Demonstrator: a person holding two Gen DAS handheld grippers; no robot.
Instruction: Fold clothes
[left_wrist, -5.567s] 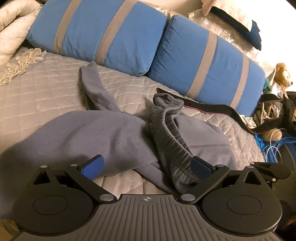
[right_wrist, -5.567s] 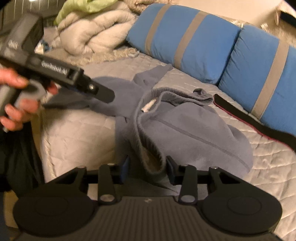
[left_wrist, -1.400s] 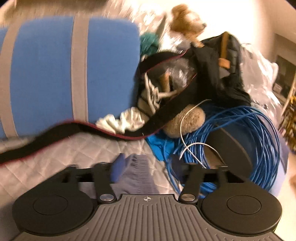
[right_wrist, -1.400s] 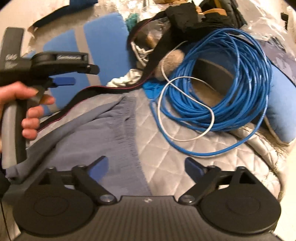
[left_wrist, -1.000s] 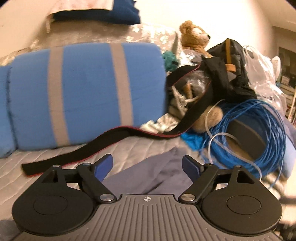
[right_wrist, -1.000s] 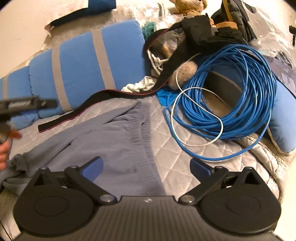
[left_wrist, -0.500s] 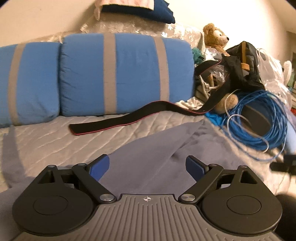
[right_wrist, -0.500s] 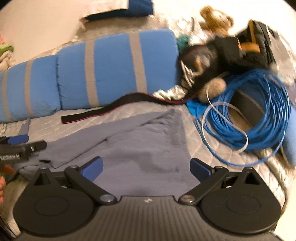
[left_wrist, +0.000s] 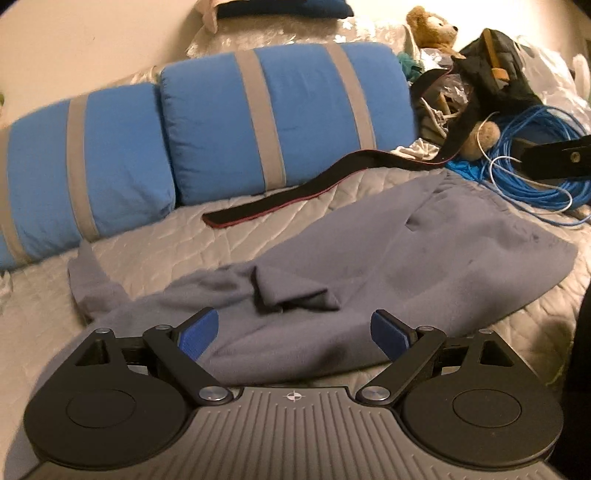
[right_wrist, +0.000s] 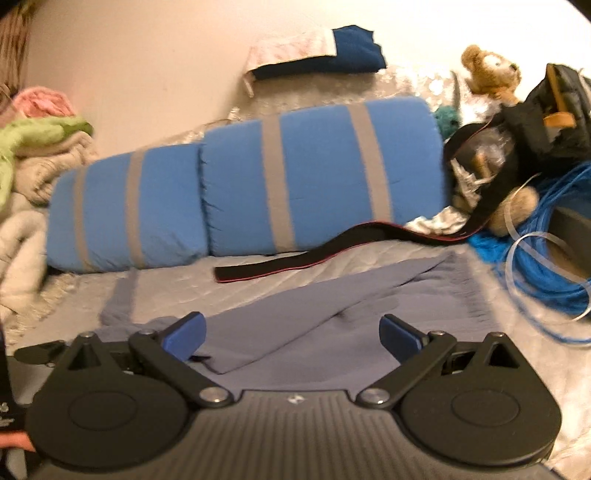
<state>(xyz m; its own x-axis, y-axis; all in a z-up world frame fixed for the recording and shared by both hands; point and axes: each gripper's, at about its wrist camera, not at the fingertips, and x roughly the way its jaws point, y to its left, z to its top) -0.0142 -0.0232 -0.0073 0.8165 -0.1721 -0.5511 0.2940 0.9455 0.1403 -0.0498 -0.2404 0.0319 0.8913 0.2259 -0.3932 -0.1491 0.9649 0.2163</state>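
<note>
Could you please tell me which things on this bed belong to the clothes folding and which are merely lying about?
For the job:
- grey-blue fleece garment
- open left gripper
- open right gripper

Lying about:
- blue grey-striped pillows
- black red-edged strap
- coiled blue cable
- brown teddy bear

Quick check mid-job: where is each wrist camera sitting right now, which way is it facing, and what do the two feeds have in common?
Left wrist: on the left gripper, low over the bed, facing the blue pillows; its open jaws frame the grey garment, and the right gripper's tip pokes in at right.
Right wrist: on the right gripper, jaws open, also facing the pillows; the left gripper's edge and a bit of hand show at lower left.
Shared: garment, pillows, black strap, blue cable, teddy bear.
</note>
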